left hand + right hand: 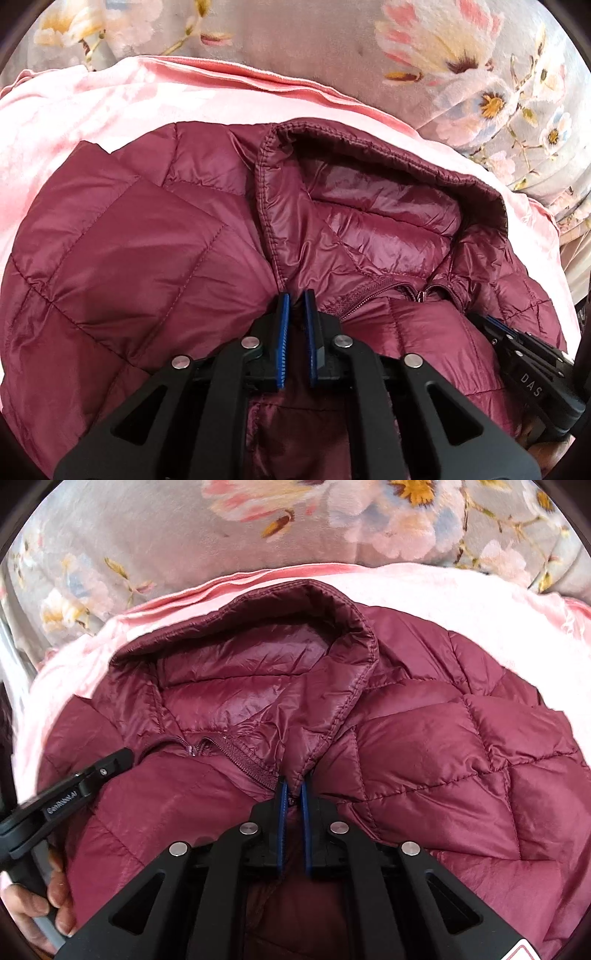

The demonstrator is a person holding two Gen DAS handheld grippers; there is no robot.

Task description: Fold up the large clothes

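Lying front-up on a pink blanket [110, 107], the maroon quilted jacket [129, 251] fills most of both views, its hood [369, 177] spread open toward a grey floral cover [498, 92] beyond the blanket. The zipper [373, 299] is partly undone just below the hood.

The left hand-held gripper [297, 295] has its blue pads nearly pressed together, pinching a fold of the jacket at the base of the hood, on the left side of the collar. In the right wrist view this same tool enters from the left edge, its tip resting on the jacket near the zipper's top, with the fingers [48, 897] of the person's hand wrapped around its handle.

The right hand-held gripper [291, 784] likewise stands almost closed, pinching jacket fabric at the hood's edge where the zipper tape [255, 766] runs down. From the left wrist view it shows at the lower right, lying against the jacket's chest.

Both tools point downward at the collar, close beside each other, one on either side of the zipper.
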